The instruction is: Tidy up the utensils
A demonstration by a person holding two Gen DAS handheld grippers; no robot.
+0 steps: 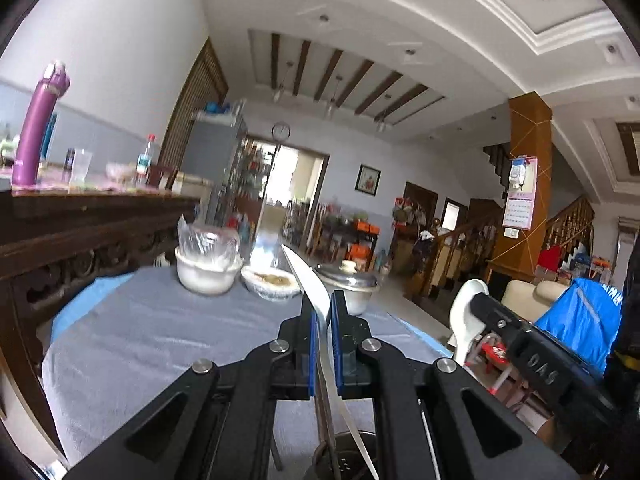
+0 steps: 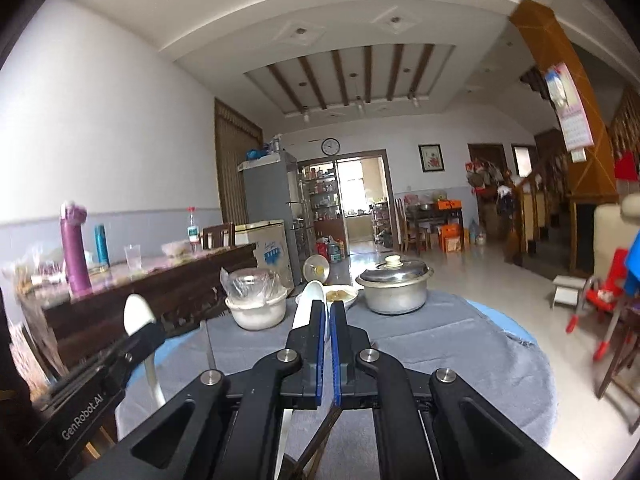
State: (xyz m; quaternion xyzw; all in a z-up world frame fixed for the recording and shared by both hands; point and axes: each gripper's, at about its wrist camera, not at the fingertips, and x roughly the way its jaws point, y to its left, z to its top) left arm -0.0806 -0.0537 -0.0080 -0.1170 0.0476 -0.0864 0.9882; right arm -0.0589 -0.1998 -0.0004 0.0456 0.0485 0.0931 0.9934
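Spoons: one white spoon [image 1: 316, 292] is clamped in the left hand-held gripper [image 1: 320, 320], another white spoon [image 2: 310, 300] in the right hand-held gripper [image 2: 327, 320]; both are off the tabletop [image 2: 460, 340].
Grip: both jaws are closed on the handles.
Handling: probably light, stiff, glazed-slippery, chippable; hold mid-handle.
Surroundings: wrapped bowl [image 2: 256, 304] at 11 o'clock, lidded pot [image 2: 394, 288] at 1 o'clock, food dish [image 1: 272, 282] between.
Obstruction: crockery ahead crowds any set-down.

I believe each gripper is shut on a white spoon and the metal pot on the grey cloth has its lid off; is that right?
Not quite: the metal pot has its lid on, as the right wrist view shows. The left gripper and right gripper are each shut on a white spoon.
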